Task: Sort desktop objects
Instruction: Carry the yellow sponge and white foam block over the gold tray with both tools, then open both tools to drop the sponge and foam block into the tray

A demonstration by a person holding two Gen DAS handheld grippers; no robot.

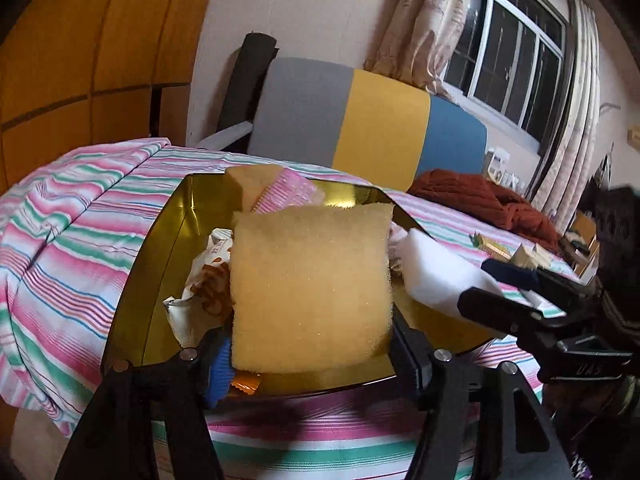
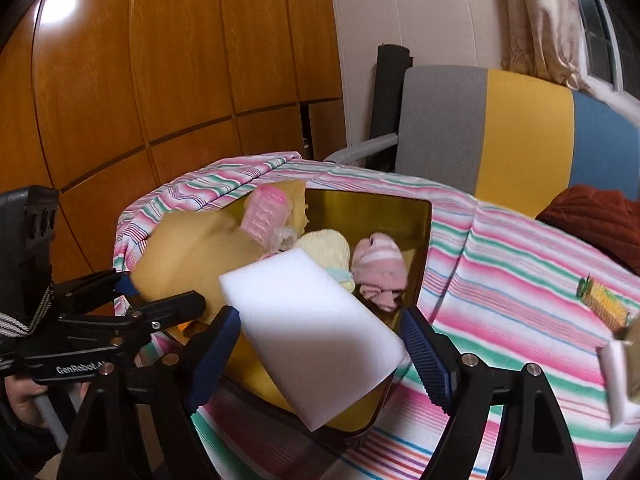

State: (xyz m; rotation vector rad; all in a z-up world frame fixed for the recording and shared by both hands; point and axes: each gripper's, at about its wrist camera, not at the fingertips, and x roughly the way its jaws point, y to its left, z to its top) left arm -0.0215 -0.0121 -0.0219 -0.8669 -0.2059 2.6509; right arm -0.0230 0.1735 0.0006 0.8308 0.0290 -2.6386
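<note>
My left gripper is shut on a yellow sponge and holds it over the gold tin box. My right gripper is shut on a white foam block above the same box; the block also shows in the left wrist view. Inside the box lie a pink comb, a snack packet, a yellow sock and a pink sock. The left gripper and its sponge show at the left of the right wrist view.
The box rests on a striped cloth over the table. A green-yellow item and small boxes lie at the right. A red knit cloth and a grey-yellow-blue chair back stand behind.
</note>
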